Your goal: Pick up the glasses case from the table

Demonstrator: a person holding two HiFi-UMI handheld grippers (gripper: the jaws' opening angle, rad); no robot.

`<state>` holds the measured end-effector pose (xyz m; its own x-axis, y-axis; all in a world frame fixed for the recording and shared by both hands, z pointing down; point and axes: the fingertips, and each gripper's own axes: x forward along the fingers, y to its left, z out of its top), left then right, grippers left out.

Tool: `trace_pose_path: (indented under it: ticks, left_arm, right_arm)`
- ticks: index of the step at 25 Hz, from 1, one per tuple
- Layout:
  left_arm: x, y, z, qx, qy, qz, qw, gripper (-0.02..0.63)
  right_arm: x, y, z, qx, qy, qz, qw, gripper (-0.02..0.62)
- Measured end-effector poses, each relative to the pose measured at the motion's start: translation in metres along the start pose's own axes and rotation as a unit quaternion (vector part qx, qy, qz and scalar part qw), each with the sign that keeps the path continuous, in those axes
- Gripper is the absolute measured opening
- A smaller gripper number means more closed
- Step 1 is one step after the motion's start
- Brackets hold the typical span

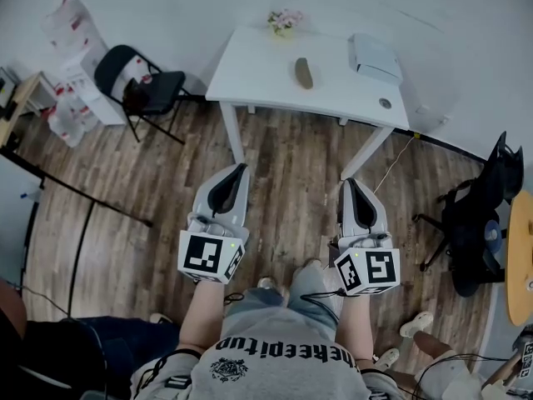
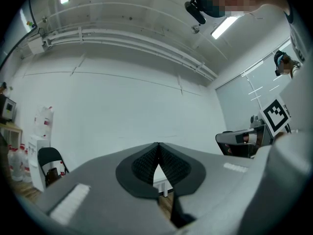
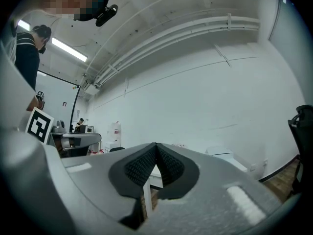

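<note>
Glasses case (image 1: 304,72) mid table (image 1: 250,73), open floor (image 1: 291,161) ahead, left claw (image 1: 241,169), right claw (image 1: 347,183) clenched empty

Dark wood-plank floor (image 1: 283,157) running up to plain white wall (image 2: 122,106). White table (image 1: 258,69) close to that wall, black folding chair (image 1: 158,86) just left of it, white water dispenser (image 2: 35,155) beyond the chair. Black office chair (image 1: 479,215) well off to the right, near a round wooden tabletop (image 1: 520,257). Overhead, strip light (image 2: 224,27) lit and pipes (image 2: 122,39) along the ceiling edge
</note>
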<state>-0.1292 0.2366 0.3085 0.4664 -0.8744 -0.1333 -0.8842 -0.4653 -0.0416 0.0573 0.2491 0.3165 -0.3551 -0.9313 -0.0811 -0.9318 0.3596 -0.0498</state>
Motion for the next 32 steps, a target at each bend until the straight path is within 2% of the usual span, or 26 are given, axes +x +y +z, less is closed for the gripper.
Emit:
trace_pose_path:
  ticks: [7, 15, 32]
  left_arm:
    - [0.023, 0.018, -0.002, -0.001, -0.001, 0.011, 0.9999, 0.015]
    - [0.075, 0.035, -0.006, -0.002, -0.010, 0.016, 0.9998, 0.015]
    - [0.207, 0.038, -0.012, 0.000, -0.008, 0.063, 0.9980, 0.015]
  right_arm:
    - [0.029, -0.014, -0.004, -0.006, -0.001, 0.000, 1.000, 0.003]
    - [0.078, -0.041, 0.003, -0.013, -0.004, 0.009, 1.000, 0.003]
    - [0.187, -0.138, 0.006, -0.014, 0.003, 0.063, 0.998, 0.003]
